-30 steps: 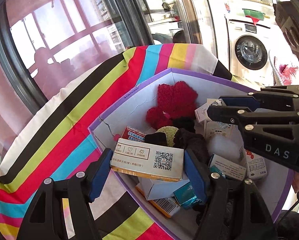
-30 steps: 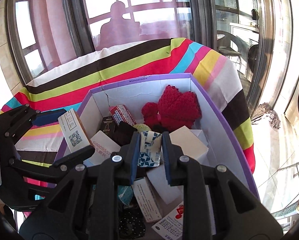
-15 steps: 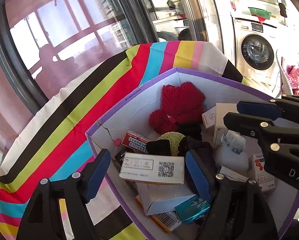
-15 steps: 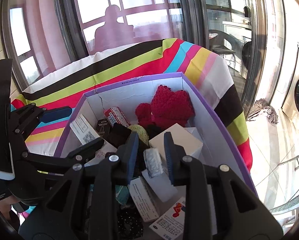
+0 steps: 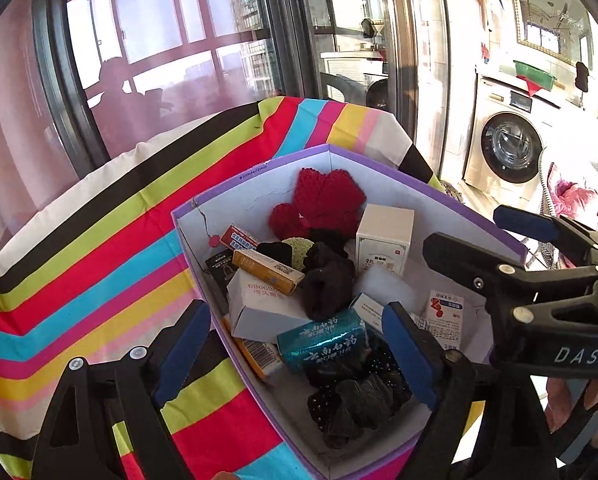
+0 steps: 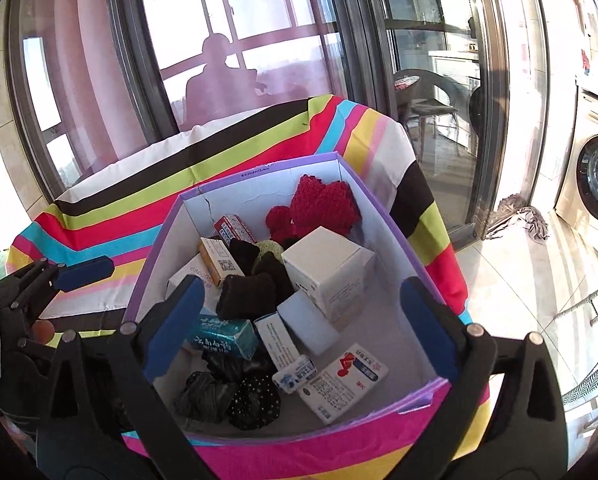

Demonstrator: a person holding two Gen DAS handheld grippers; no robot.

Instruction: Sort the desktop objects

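both claws just opened wide, left gripper (image 5: 295,344) and right gripper (image 6: 299,320), holding nothing. white box (image 6: 331,276) at 12 o'clock: light, stiff; best pinched on flat sides.

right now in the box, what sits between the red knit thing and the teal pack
In the left wrist view, a black sock bundle lies between the red knit and the teal pack.
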